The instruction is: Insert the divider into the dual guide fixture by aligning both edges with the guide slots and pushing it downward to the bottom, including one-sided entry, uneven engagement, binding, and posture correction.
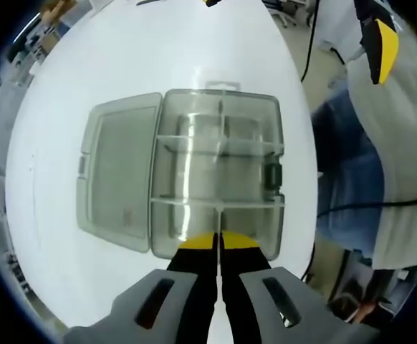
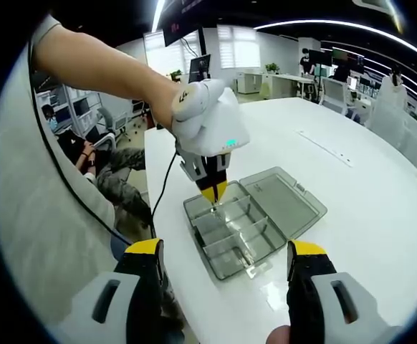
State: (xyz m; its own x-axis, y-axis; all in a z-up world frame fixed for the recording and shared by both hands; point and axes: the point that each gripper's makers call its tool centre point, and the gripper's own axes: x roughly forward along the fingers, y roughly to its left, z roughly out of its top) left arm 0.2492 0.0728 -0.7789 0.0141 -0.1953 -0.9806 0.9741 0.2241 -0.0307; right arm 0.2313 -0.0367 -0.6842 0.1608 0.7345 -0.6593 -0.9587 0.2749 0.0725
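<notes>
A clear plastic compartment box (image 1: pixel 216 168) lies on the white table (image 1: pixel 158 50), its lid (image 1: pixel 119 175) folded open flat beside it. My left gripper (image 1: pixel 219 242) hangs over the box's near wall, its yellow tips pressed together on a thin clear divider (image 1: pixel 219 218) seen edge-on, which reaches down into the near compartment at a cross wall. In the right gripper view a gloved hand holds the left gripper (image 2: pixel 213 192) upright above the box (image 2: pixel 255 222). My right gripper (image 2: pixel 226 249) stands off from the box, jaws wide apart and holding nothing.
The box sits close to the table edge (image 2: pixel 167 236), where a person in grey top and jeans (image 1: pixel 380 165) stands. A black cable (image 2: pixel 162 193) trails from the left gripper. Desks, chairs and people (image 2: pixel 79 147) fill the office behind.
</notes>
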